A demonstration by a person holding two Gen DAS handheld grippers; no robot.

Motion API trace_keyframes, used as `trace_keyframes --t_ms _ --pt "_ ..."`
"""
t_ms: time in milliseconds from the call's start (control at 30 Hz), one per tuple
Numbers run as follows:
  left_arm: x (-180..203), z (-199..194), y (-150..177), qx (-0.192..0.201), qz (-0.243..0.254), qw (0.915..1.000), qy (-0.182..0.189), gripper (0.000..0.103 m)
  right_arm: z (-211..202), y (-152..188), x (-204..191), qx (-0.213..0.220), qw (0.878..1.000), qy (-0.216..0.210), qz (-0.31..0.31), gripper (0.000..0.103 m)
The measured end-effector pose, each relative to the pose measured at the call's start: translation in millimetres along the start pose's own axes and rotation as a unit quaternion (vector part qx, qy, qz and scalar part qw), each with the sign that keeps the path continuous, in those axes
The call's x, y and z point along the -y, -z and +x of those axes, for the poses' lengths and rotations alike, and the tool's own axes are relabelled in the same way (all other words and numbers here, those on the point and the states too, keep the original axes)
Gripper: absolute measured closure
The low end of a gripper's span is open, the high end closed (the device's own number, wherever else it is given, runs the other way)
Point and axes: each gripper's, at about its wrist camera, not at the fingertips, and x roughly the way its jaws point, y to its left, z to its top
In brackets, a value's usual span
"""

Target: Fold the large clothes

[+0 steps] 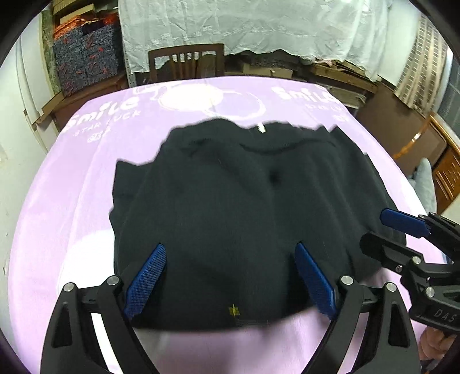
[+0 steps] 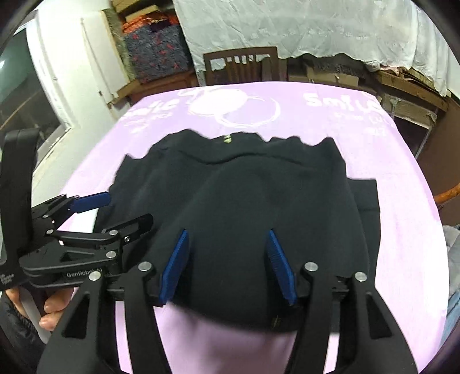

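A black garment [image 1: 230, 207] lies partly folded on the lilac table cover [image 1: 72, 178]; it also shows in the right wrist view [image 2: 244, 207]. My left gripper [image 1: 230, 253] is open, its blue pads spread over the garment's near edge, holding nothing. My right gripper [image 2: 228, 238] is open too, its pads spread over the near edge. Each gripper shows in the other's view: the right one [image 1: 402, 230] at the garment's right side, the left one [image 2: 120, 210] at its left side.
A wooden chair [image 1: 187, 61] stands behind the table's far edge. Patterned boxes [image 1: 86, 54] are stacked at the back left, a white lace cloth [image 1: 244, 26] hangs behind, wooden furniture [image 1: 442, 161] stands at the right. The cover [image 2: 402, 172] is printed with white lettering.
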Motion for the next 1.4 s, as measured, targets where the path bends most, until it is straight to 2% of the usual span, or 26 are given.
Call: trace_keyframes --t_ms 133,200,267,300,400,500,567,633,733,800,867,967,1033,1133,1267,1400 --pt "-0.5 19.4 18.6 -0.017 -0.007 0.9998 0.003 0.006 0.2 32.0 -7.6 -0.014 1.0 -0.003 -0.008 0.046" --pt "-6.3 30.4 19.3 -0.024 -0.025 0.9993 0.011 0.003 17.4 45.8 -2.3 -0.041 0.999 0.006 -0.006 0.041" --pt "-4.1 32.9 20.1 -0.017 -0.018 0.9997 0.003 0.003 29.7 52.6 9.3 -0.05 0.999 -0.007 0.017 0.037" --pt "-1.7 33.3 20.7 -0.013 -0.011 0.9998 -0.006 0.003 30.9 54.5 17.3 -0.045 0.998 -0.029 0.034 0.036" --pt "0.8 33.7 22.4 -0.009 -0.009 0.9998 -0.016 0.003 29.5 55.4 16.1 -0.043 0.998 -0.026 0.031 0.036" --pt "-3.2 32.3 17.8 -0.024 -0.02 0.9995 -0.005 0.003 29.1 55.5 13.9 -0.042 0.998 -0.021 0.031 0.035" --pt "-9.0 23.6 9.6 -0.033 -0.032 0.9989 0.011 0.004 28.3 53.9 22.1 -0.049 0.996 -0.044 0.052 0.035" --pt "-12.1 9.0 0.0 -0.012 -0.033 0.9994 0.009 0.006 20.9 54.0 34.2 -0.052 0.992 -0.067 0.09 0.035" --pt "-11.1 -2.0 -21.2 0.014 -0.034 0.9993 0.003 0.006 -9.5 56.4 52.2 -0.015 0.988 -0.074 0.134 0.035" --pt "-9.0 4.2 -32.9 0.01 -0.042 0.999 0.011 0.006 -31.1 62.2 68.5 0.013 0.982 -0.076 0.173 0.035" --pt "-4.4 18.1 -41.7 0.0 -0.05 0.9987 0.013 0.006 -41.5 70.1 85.3 0.023 0.971 -0.084 0.222 0.035" --pt "2.2 46.1 -43.3 -0.016 -0.057 0.9983 0.004 0.009 -43.9 85.7 105.6 0.017 0.953 -0.093 0.288 0.035" --pt "2.2 65.3 -39.7 -0.019 -0.058 0.9981 -0.009 0.006 -39.6 97.1 114.8 0.006 0.942 -0.097 0.322 0.035" --pt "5.1 71.6 -33.2 0.012 -0.044 0.9985 -0.029 0.003 -31.1 107.5 117.6 0.004 0.929 -0.088 0.359 0.035" --pt "2.6 72.0 -33.5 0.016 -0.047 0.9985 -0.025 0.003 -18.4 110.7 121.3 -0.001 0.916 -0.081 0.394 0.035" --pt "2.0 71.4 -30.1 0.022 -0.044 0.9985 -0.025 0.003 -12.6 103.0 120.0 0.018 0.907 -0.053 0.417 0.035"
